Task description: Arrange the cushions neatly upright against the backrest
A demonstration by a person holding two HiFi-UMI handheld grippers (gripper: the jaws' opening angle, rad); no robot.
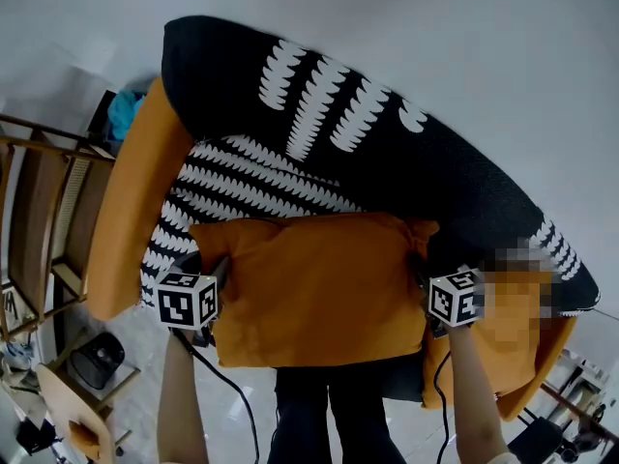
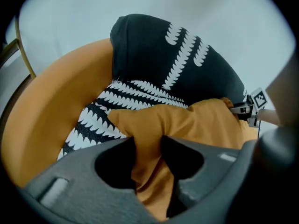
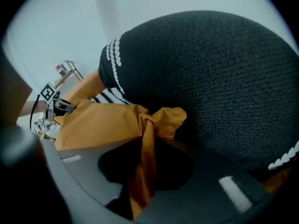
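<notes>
Forearms (image 1: 181,404) stretched forward, parallel — left gripper (image 2: 148,149), right gripper (image 3: 145,160) each pinching orange cushion (image 1: 319,288) at opposite side edges.

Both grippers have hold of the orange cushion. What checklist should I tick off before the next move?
1. Left gripper clamped on the orange cushion edge: ok.
2. Right gripper clamped on its opposite corner: ok.
3. Cushion held roughly level between both grippers: ok.
4. Cushion upright against the black backrest: not ok, it is held out in front of it.
5. Landing spot behind the cushion: cannot tell, the cushion hides it.
</notes>
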